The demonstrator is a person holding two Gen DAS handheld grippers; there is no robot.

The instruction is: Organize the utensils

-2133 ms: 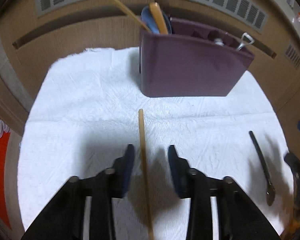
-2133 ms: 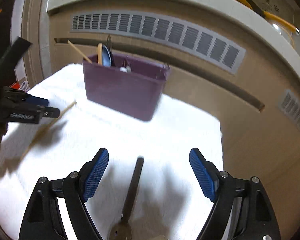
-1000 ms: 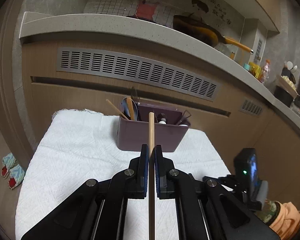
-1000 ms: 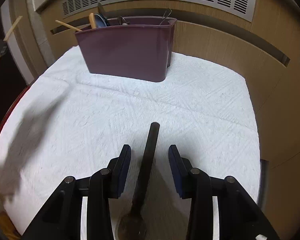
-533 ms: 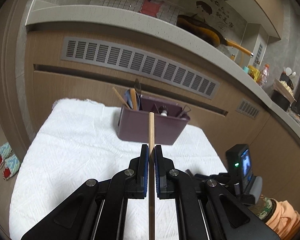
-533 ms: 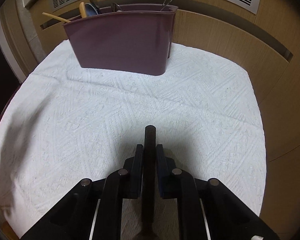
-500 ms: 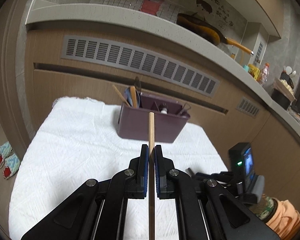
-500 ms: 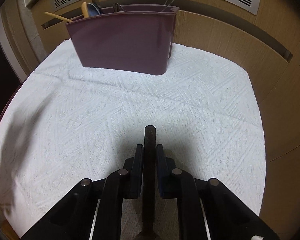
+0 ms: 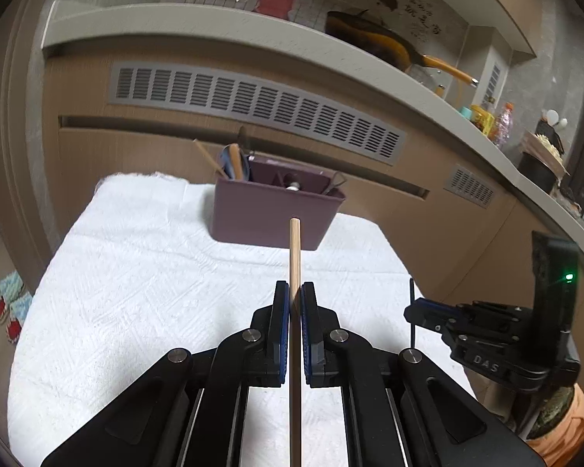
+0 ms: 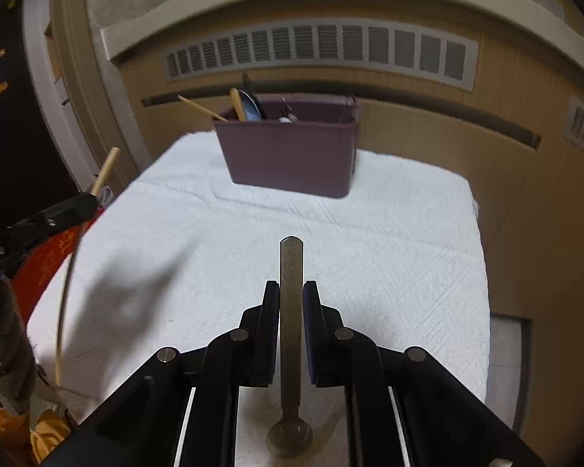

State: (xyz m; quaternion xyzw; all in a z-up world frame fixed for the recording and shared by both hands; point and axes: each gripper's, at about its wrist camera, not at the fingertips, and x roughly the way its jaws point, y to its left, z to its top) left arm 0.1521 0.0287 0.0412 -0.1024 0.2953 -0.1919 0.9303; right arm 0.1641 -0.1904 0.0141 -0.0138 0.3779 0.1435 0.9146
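The utensil holder (image 9: 276, 210) stands on the towel (image 9: 144, 272) at its far edge, in front of the vented cabinet panel (image 9: 253, 105). A chopstick (image 9: 206, 157) and spoons (image 9: 235, 161) lean in its left compartment. A frying pan (image 9: 381, 44) rests on the counter (image 9: 198, 25) above.

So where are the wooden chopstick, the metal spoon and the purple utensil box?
wooden chopstick (image 9: 294, 253): left wrist view, on the shaft ahead of the fingers.
metal spoon (image 10: 291, 260): right wrist view, on the flat handle.
purple utensil box (image 10: 290, 155): right wrist view, on its front wall.
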